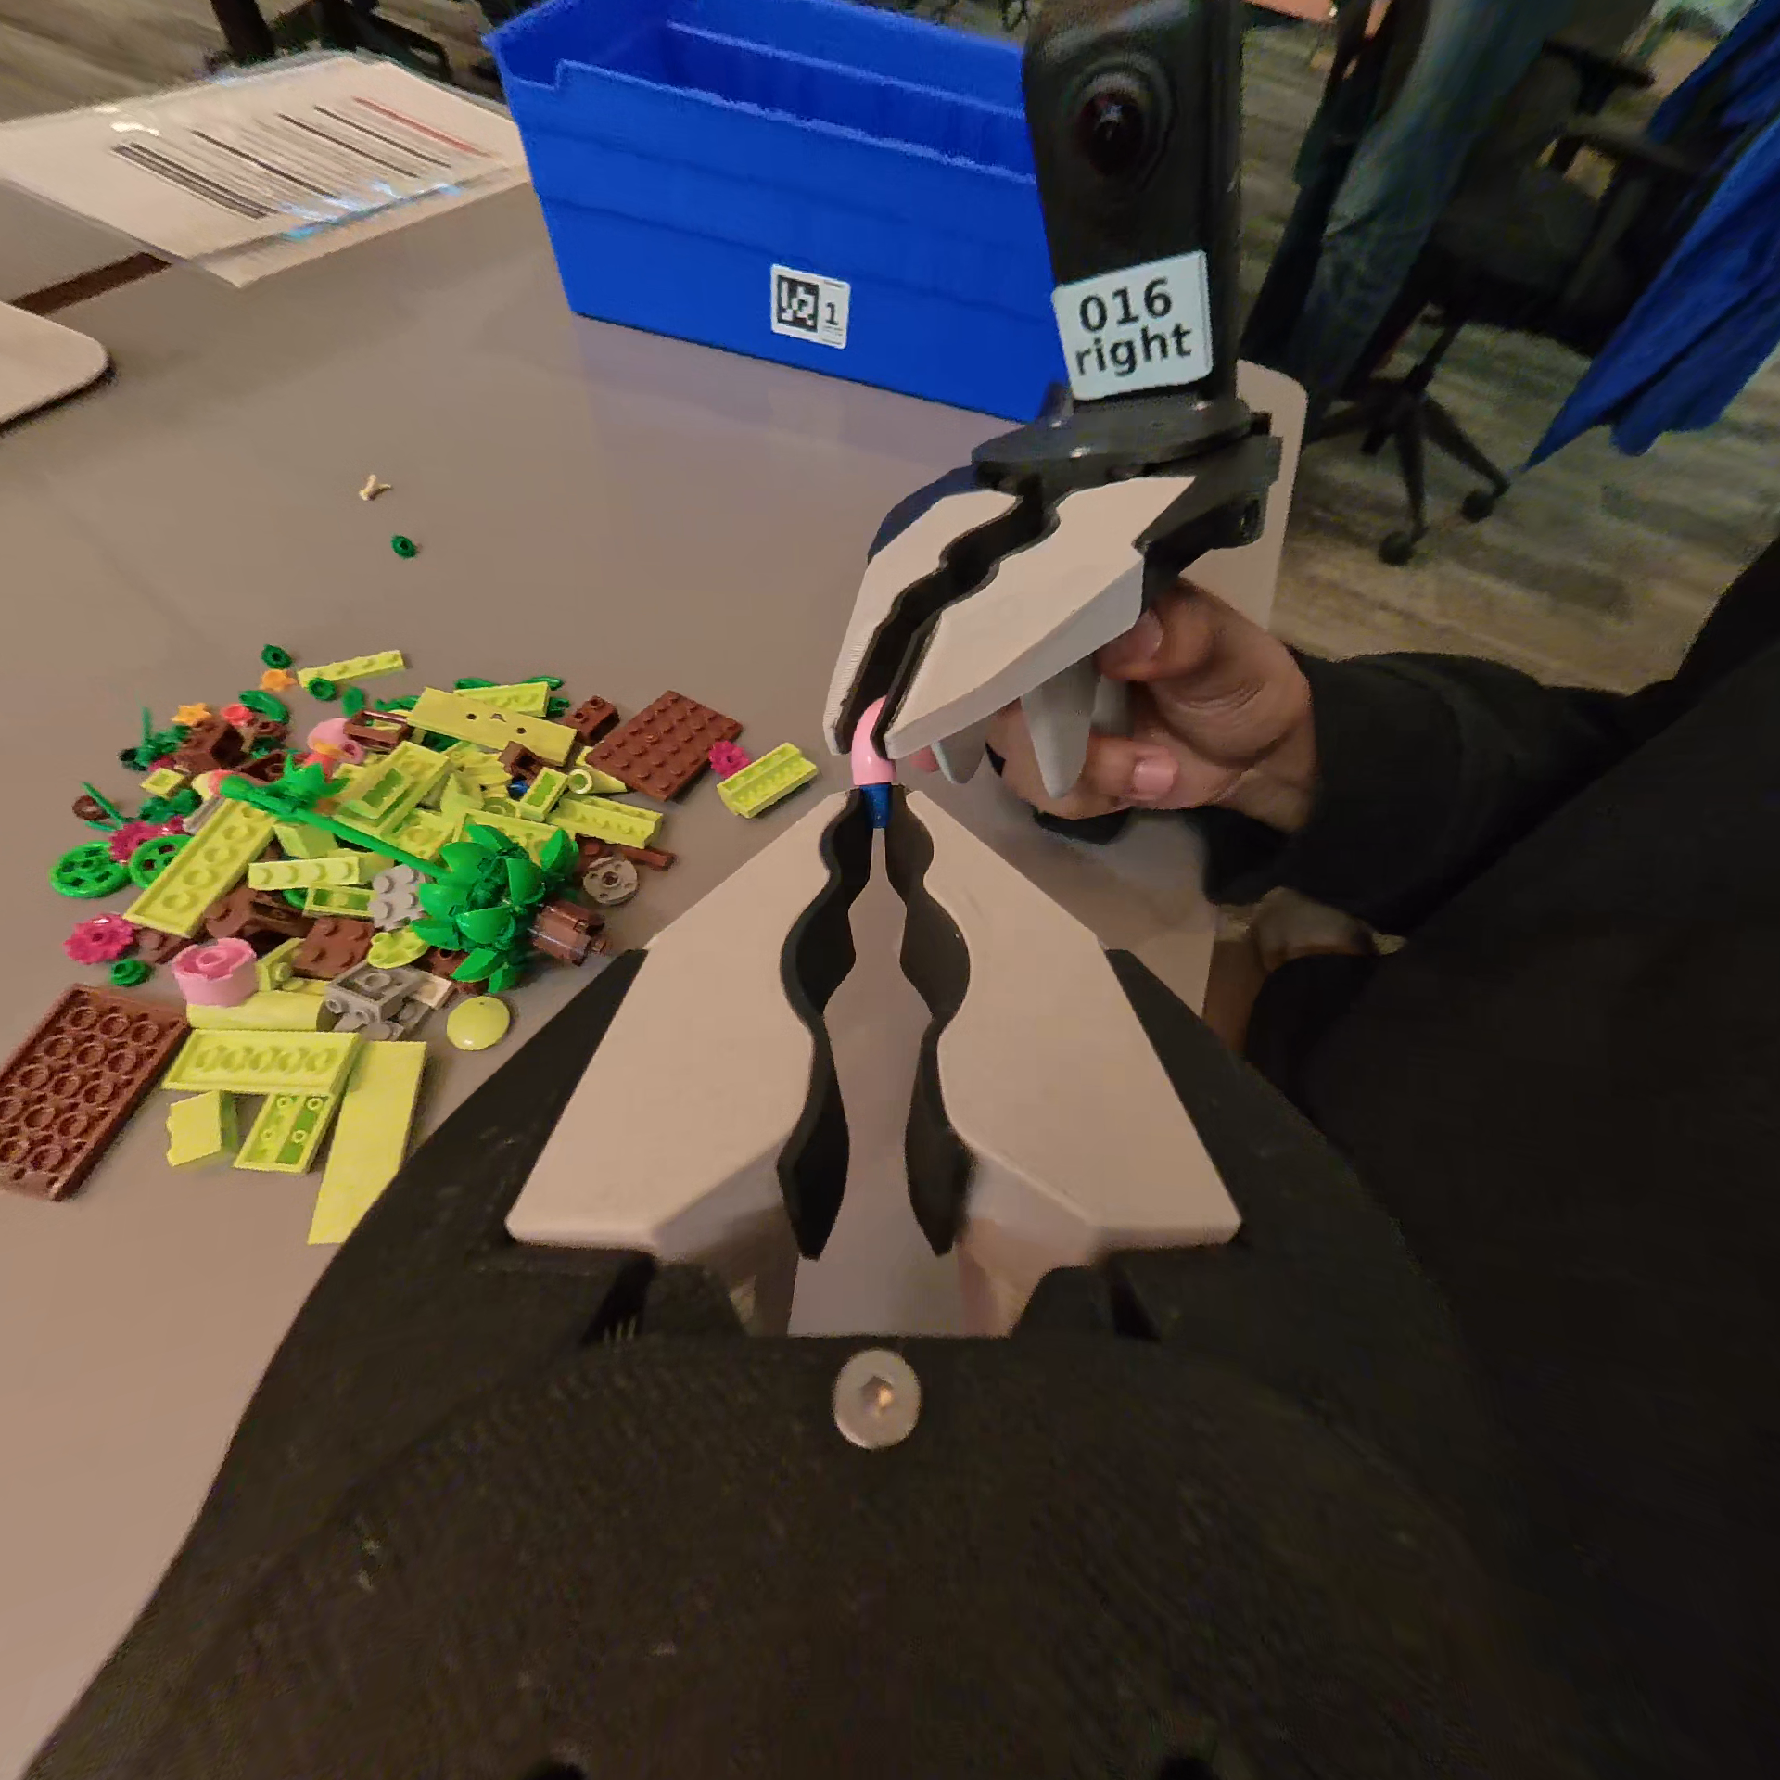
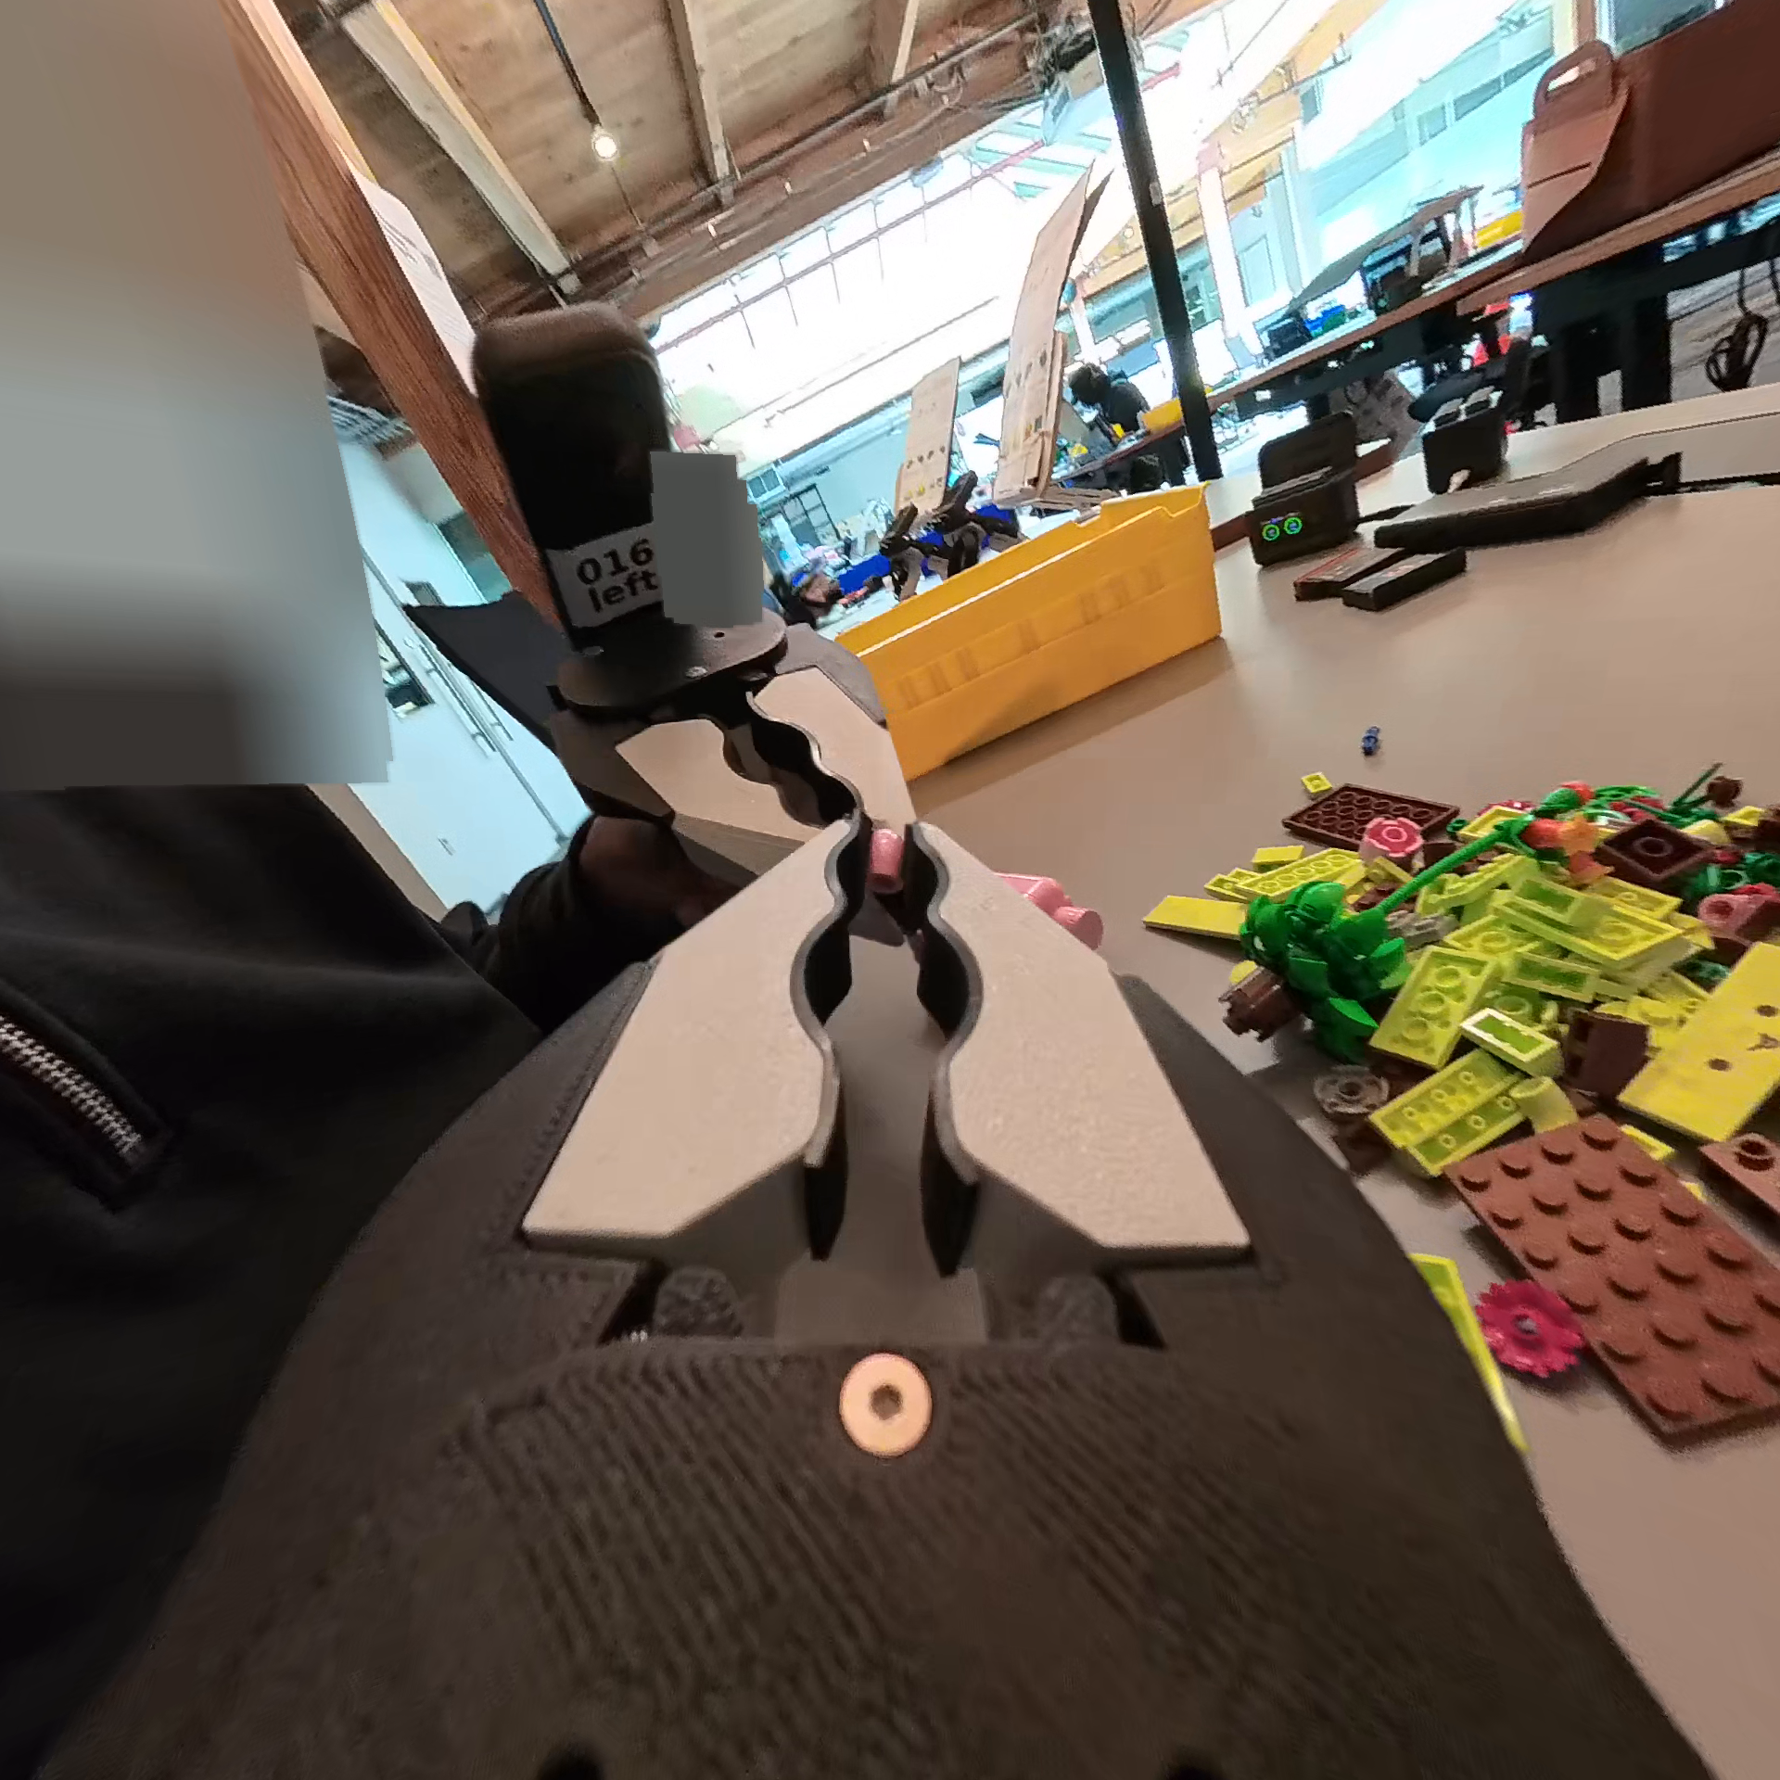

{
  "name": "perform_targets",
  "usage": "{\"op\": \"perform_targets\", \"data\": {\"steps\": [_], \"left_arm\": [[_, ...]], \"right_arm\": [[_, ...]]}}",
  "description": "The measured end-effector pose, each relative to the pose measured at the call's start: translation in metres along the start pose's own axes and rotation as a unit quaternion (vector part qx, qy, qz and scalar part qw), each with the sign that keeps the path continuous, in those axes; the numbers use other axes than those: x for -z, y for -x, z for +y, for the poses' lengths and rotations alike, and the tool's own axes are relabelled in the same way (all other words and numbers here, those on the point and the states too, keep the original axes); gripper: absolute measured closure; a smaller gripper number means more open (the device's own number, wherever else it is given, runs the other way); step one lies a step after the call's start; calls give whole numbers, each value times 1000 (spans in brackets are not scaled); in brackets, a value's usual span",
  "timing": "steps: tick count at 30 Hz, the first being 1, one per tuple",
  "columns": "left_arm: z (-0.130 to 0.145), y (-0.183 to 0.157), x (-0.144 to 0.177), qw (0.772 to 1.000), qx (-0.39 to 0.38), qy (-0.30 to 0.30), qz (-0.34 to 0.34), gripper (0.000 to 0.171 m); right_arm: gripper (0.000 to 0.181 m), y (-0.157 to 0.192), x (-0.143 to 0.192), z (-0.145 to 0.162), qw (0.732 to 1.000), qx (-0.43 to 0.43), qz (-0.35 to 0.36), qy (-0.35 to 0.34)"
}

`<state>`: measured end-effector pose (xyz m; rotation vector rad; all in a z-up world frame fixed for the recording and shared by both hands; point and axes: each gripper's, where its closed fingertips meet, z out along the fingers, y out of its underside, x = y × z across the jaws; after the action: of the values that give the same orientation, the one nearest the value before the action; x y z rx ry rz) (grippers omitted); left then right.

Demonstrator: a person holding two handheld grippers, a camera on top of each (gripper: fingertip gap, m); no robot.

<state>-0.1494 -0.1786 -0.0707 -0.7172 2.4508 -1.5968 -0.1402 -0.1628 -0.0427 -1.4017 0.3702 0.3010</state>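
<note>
left tool (image 1: 875, 804) – grips blue piece (image 1: 876, 807) | right tool (image 1: 867, 737) – grips pink piece (image 1: 872, 751)

A small curved pink plastic piece (image 1: 875, 746) is pinched at the tips of the right gripper (image 1: 867, 742), meeting end to end a tiny blue plastic piece (image 1: 876, 807) clamped at the tips of the left gripper (image 1: 878, 804), both raised above the grey table (image 1: 578, 501) beside the loose brick pile (image 1: 337, 867)

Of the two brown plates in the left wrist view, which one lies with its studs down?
The brown plate at the pile's near left corner: its hollow underside faces up.
</note>
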Motion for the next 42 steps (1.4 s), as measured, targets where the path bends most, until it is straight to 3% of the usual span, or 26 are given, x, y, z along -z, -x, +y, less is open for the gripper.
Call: {"op": "perform_targets", "data": {"steps": [5, 13, 17, 20, 21, 23, 26, 33, 42], "left_arm": [[-4, -3, 1, 999, 23, -6, 21, 168], [-11, -1, -5, 999, 32, -19, -21, 167], [-12, 0, -5, 999, 35, -25, -14, 167], [0, 9, -2, 999, 12, 2, -35, 168], [-1, 9, -1, 999, 21, -6, -31, 168], [-4, 8, 1, 999, 27, -16, -23, 168], [-6, 10, 2, 999, 9, -15, -36, 168], [-3, 5, -3, 1000, 2, -13, -28, 169], [-2, 12, -4, 994, -61, 1, -90, 169]], "right_arm": [[178, 2, 0, -5, 1000, -12, -10, -20], [179, -3, 5, -15, 998, 1, 17, -53], [179, -5, 5, -18, 996, -32, 7, -77], [181, -19, 25, -39, 985, -75, 8, -154], [181, -21, 30, -40, 986, -78, 0, -148], [146, -16, 20, -25, 994, -54, 0, -91], [137, -3, -5, 0, 999, -44, -14, -18], [176, -4, -4, -2, 996, -73, -27, -32], [177, -6, -3, 2, 996, -88, -28, -18]]}}
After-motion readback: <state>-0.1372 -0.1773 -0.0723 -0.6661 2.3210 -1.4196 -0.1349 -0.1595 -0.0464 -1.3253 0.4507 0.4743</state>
